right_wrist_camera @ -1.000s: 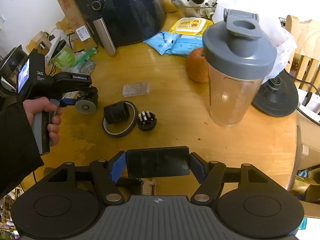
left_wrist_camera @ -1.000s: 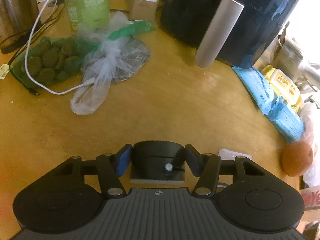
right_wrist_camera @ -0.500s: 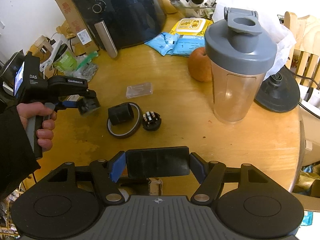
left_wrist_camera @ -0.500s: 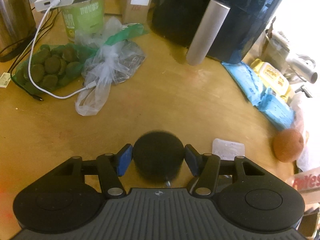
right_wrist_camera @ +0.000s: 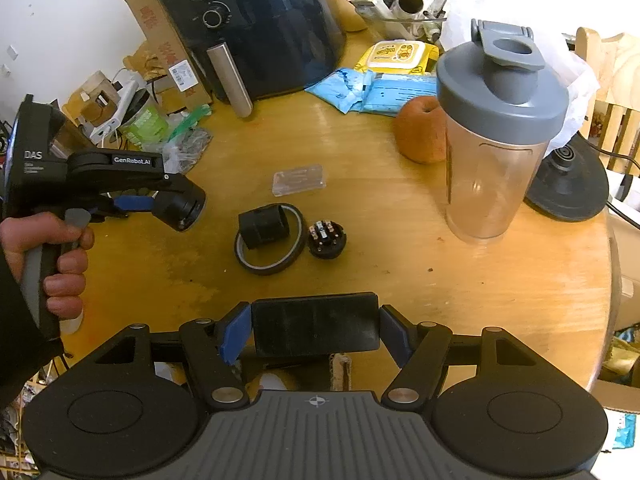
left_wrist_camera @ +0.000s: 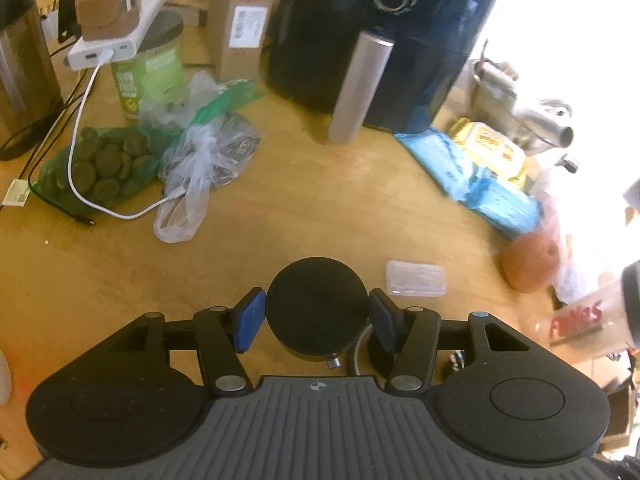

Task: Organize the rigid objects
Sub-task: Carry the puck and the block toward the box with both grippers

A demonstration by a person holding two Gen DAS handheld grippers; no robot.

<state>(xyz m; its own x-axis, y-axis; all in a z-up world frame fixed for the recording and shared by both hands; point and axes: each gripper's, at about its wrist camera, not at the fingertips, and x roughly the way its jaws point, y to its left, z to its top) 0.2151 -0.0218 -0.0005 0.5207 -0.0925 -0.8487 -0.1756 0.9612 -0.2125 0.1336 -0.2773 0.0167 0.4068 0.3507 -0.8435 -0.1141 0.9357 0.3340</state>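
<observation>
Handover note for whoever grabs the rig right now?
Left gripper: shut on a round black part, held above the table.
Right gripper: shut on a flat black block.
On the table: tape ring with a black cylinder lying inside it, small black plug beside it, clear case behind.
Done: two pieces picked up. Left: set both down, tidy the rest.

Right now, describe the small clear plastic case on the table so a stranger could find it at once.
Start at the big black air fryer at the back of the round wooden table. Come forward to mid-table: the clear plastic case lies flat just behind the tape ring. It alone is transparent and rectangular; nearby parts are black and round.
</observation>
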